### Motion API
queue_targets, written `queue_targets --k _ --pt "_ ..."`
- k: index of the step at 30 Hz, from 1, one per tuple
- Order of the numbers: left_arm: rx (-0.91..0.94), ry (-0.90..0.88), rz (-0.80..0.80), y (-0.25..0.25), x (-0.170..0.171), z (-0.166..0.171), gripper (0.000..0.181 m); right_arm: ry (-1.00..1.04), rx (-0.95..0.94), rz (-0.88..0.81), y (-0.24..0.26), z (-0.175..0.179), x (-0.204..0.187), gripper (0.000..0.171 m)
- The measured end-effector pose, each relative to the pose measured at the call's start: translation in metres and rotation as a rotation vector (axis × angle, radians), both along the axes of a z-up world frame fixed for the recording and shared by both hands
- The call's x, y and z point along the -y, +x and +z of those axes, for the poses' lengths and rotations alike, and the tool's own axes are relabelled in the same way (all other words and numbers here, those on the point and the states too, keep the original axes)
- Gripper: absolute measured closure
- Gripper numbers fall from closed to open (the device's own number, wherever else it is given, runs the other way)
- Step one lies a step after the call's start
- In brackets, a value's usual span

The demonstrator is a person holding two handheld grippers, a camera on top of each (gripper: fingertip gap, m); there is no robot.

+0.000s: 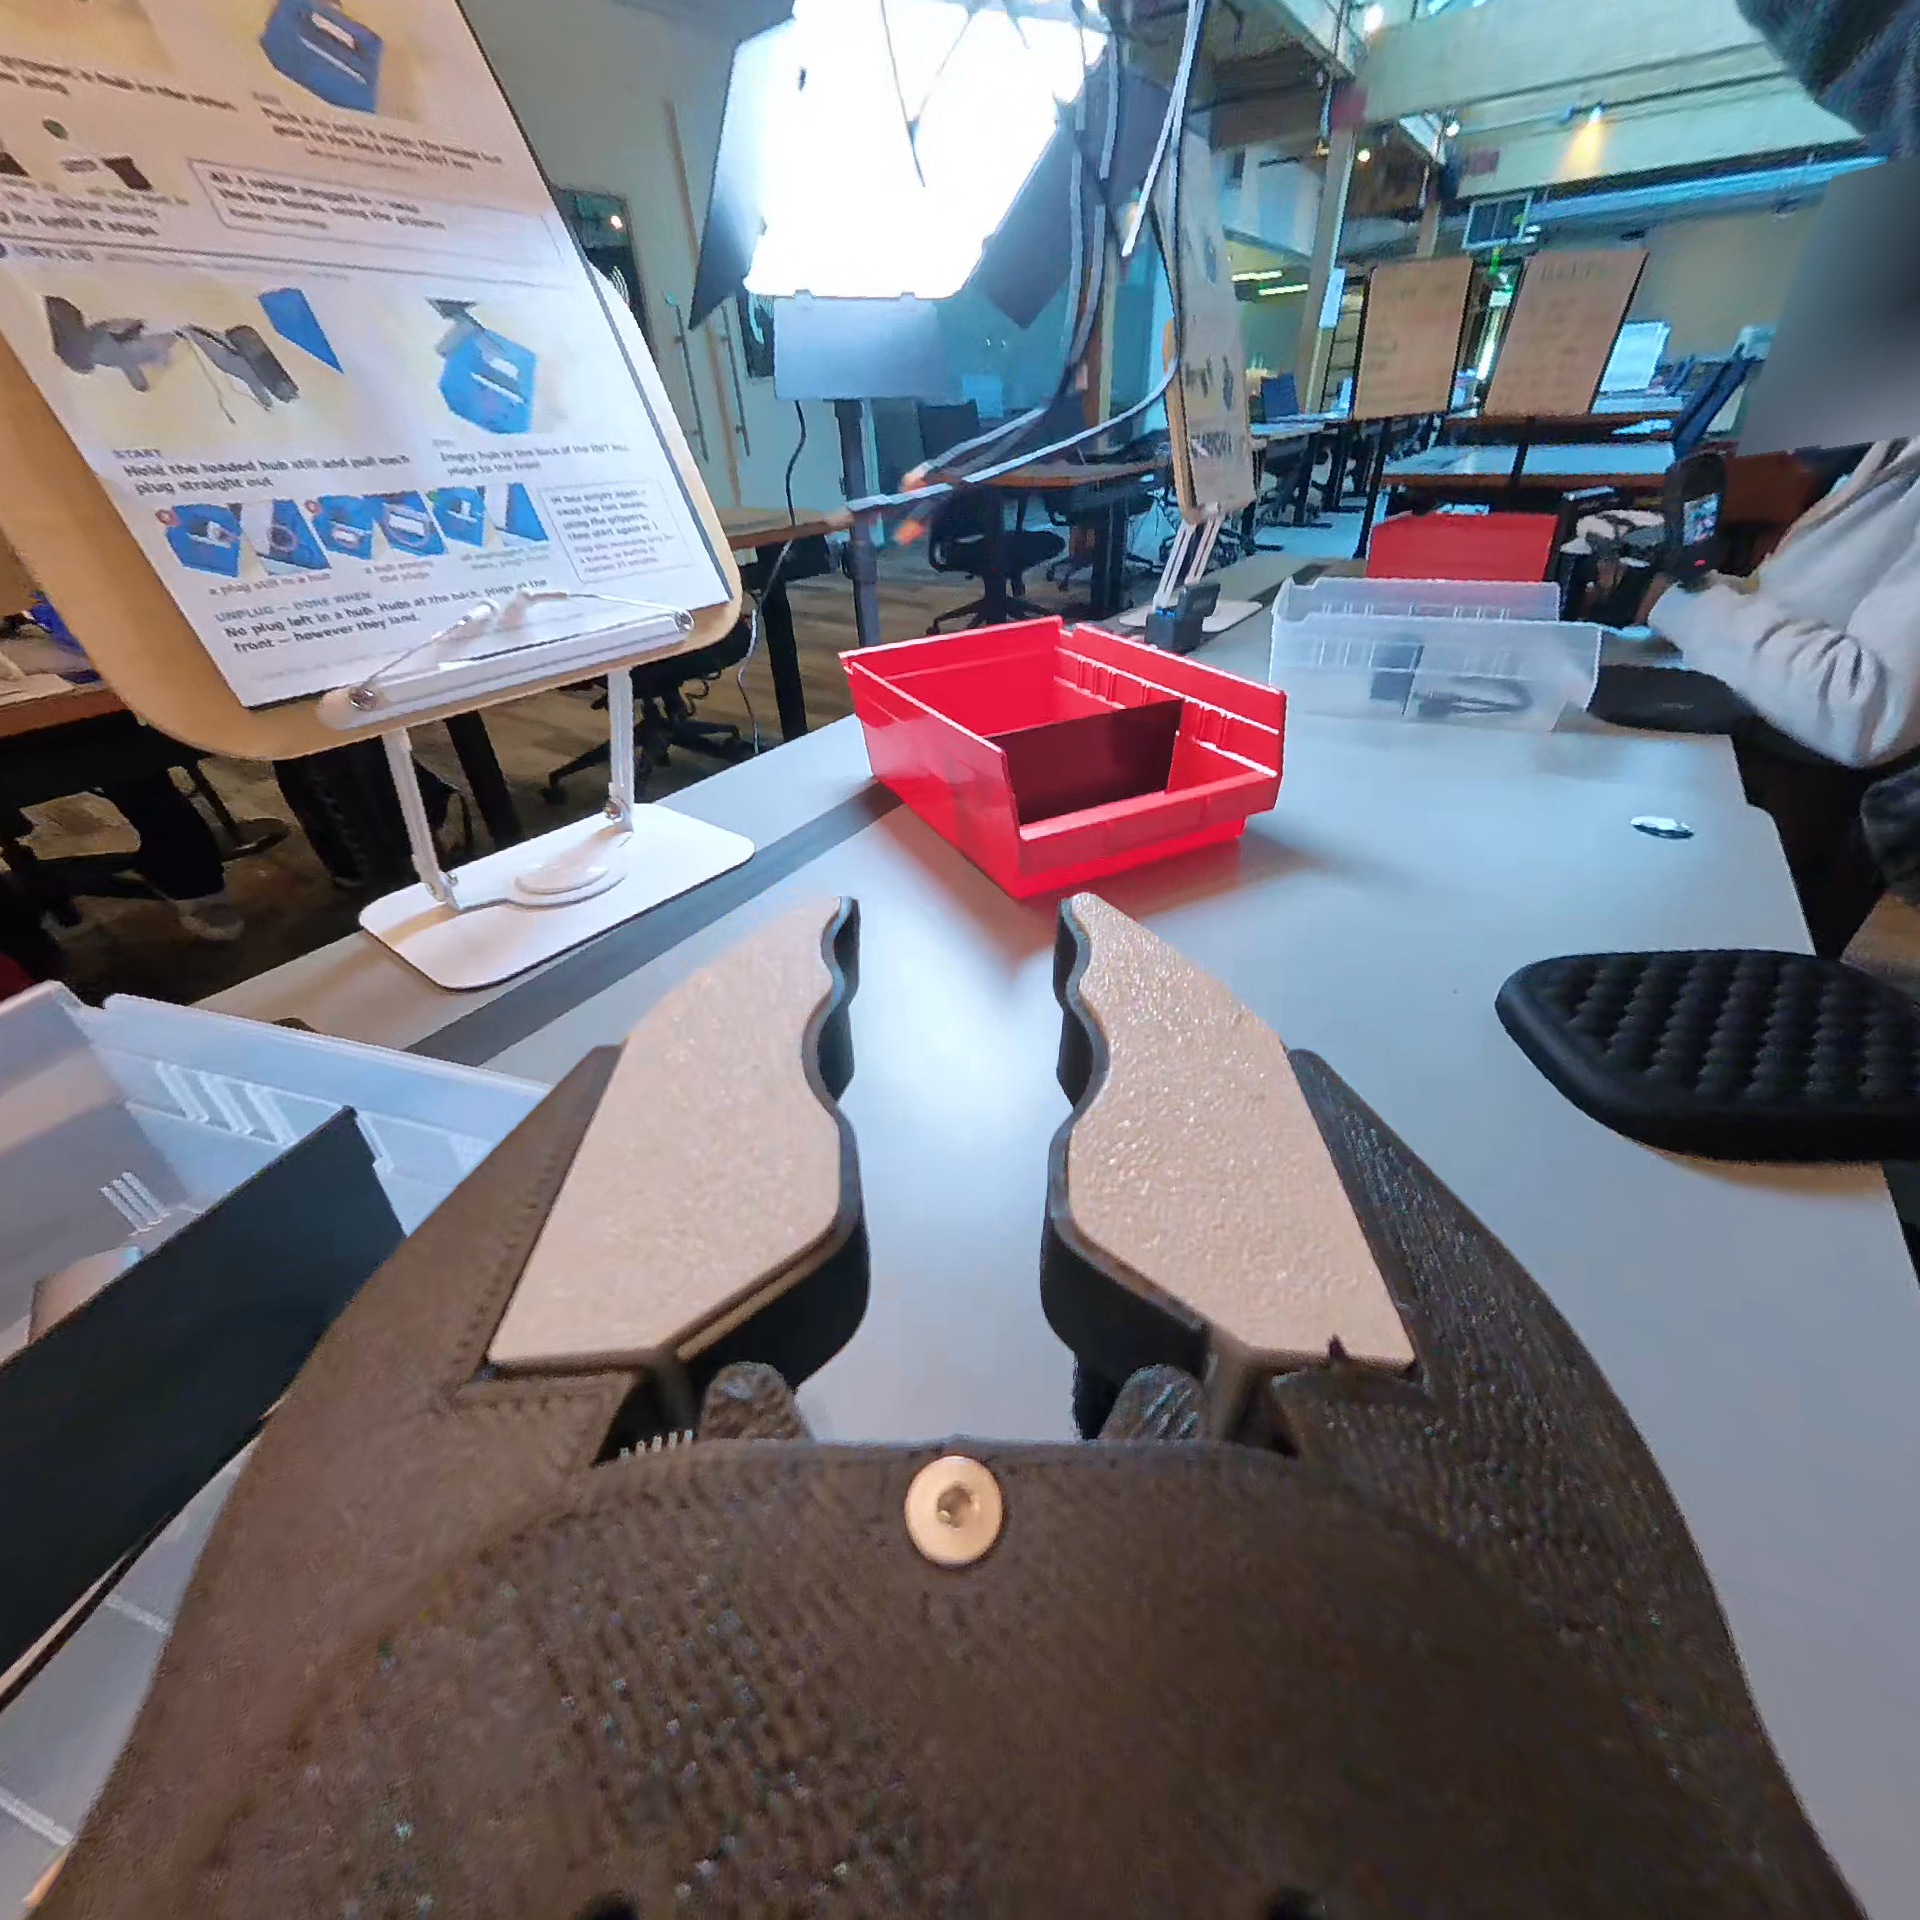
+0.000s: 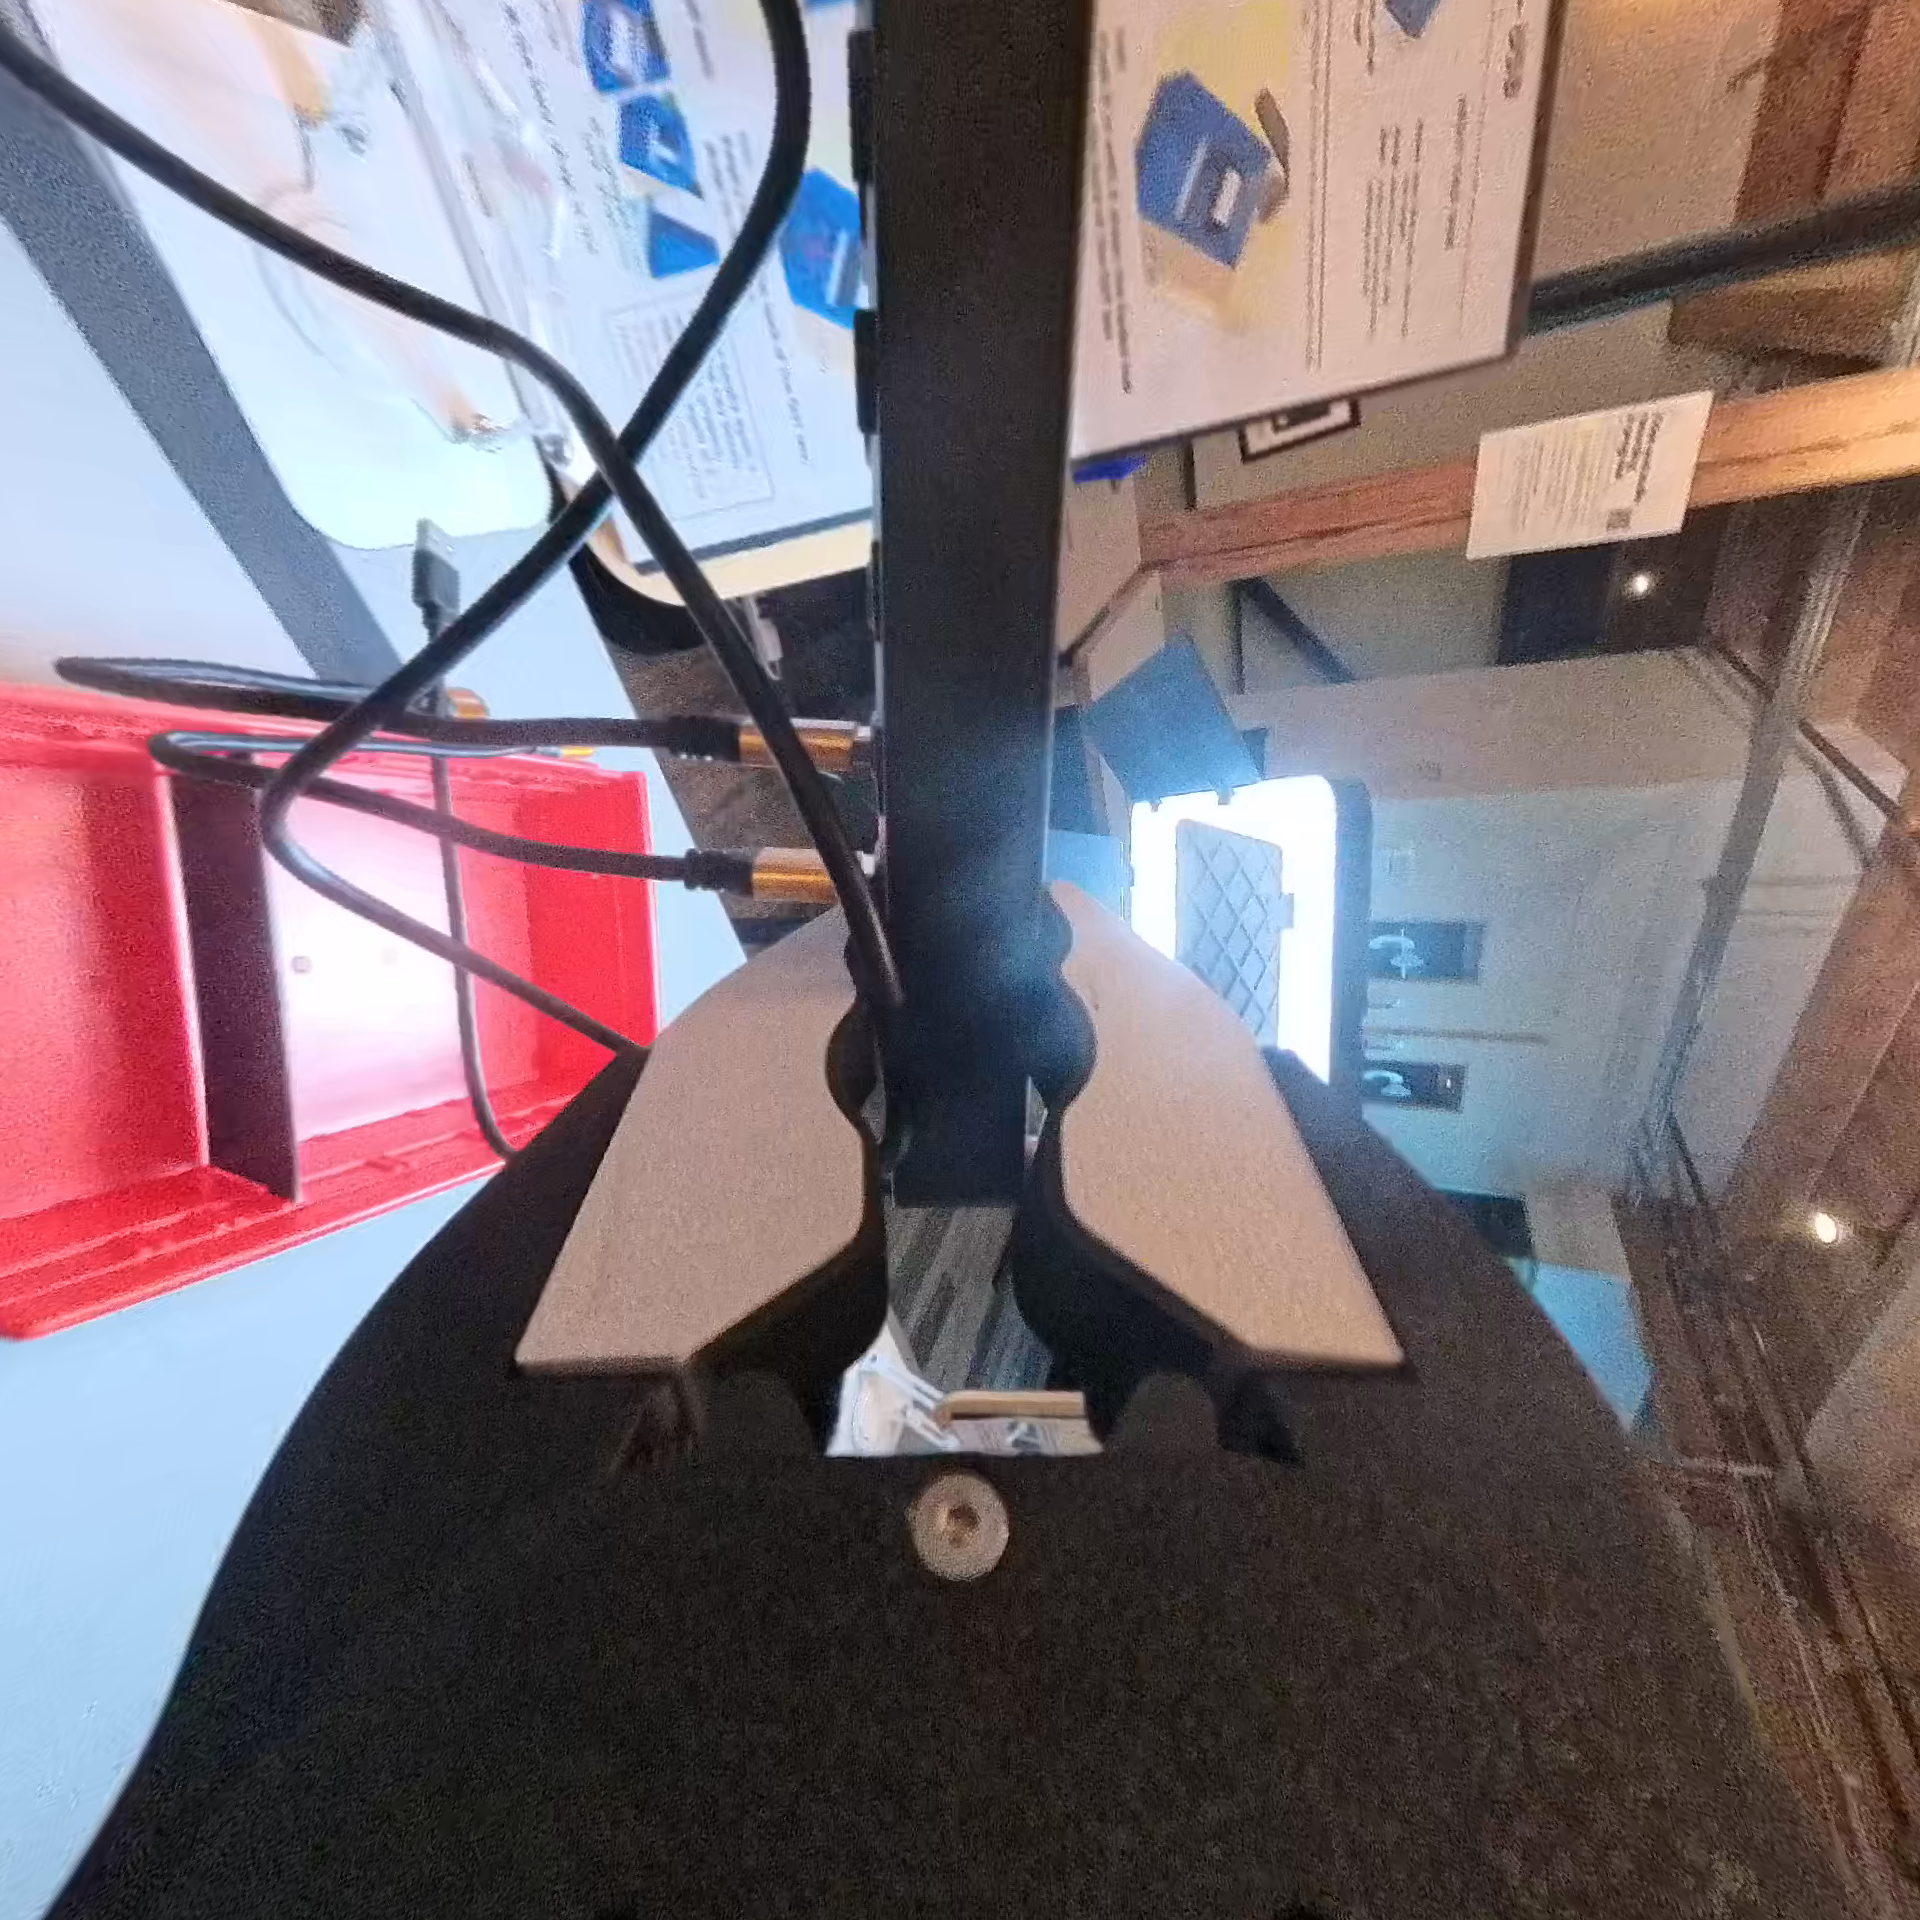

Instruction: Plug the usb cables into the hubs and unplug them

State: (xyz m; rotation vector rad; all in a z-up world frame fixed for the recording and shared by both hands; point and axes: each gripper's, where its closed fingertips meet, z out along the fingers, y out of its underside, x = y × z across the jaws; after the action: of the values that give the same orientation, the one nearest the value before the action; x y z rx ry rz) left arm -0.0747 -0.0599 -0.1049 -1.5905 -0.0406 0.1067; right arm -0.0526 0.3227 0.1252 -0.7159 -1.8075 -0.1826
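Observation:
In the right wrist view my right gripper [image 2: 961, 997] is shut on a long black USB hub [image 2: 971, 520], held edge-on and rotated sideways above the table. Two gold-collared USB plugs [image 2: 795, 746] [image 2: 784, 871] sit in the hub's left side, their black cables [image 2: 416, 831] looping down over a red bin [image 2: 582, 935]. A loose black USB plug [image 2: 434, 577] hangs farther left. In the left wrist view my left gripper [image 1: 956, 935] is open and empty, low over the grey table [image 1: 1455, 1195], pointing at the red bin [image 1: 1060, 748]. No hub or cable shows in that view.
A white stand with an instruction sheet [image 1: 343, 416] stands at the left of the table. A clear bin [image 1: 156, 1195] with a black divider is near left. Another clear bin [image 1: 1434, 655] and a person's sleeve [image 1: 1808, 623] are far right. A black padded armrest [image 1: 1725, 1049] is at right. The left gripper's tips are roughly 45 cm from the right gripper's.

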Motion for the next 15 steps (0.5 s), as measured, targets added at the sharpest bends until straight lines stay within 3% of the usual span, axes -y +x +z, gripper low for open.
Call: queue_targets --k 3,7,11,15 --pt "0.009 -0.028 -0.009 0.001 -0.004 -0.009 0.146 -0.081 -0.049 -0.071 -0.013 -0.035 -0.042 0.146" --pt "0.017 -0.057 -0.008 0.000 -0.007 -0.016 0.146 -0.218 -0.053 -0.199 -0.019 -0.119 -0.098 0.146" --pt "0.032 -0.060 -0.009 -0.002 -0.007 -0.018 0.148 -0.351 0.054 -0.348 0.001 -0.213 -0.141 0.146" --pt "0.043 -0.075 -0.013 -0.003 -0.009 -0.023 0.148 -0.334 0.155 -0.454 0.017 -0.267 -0.168 0.146"
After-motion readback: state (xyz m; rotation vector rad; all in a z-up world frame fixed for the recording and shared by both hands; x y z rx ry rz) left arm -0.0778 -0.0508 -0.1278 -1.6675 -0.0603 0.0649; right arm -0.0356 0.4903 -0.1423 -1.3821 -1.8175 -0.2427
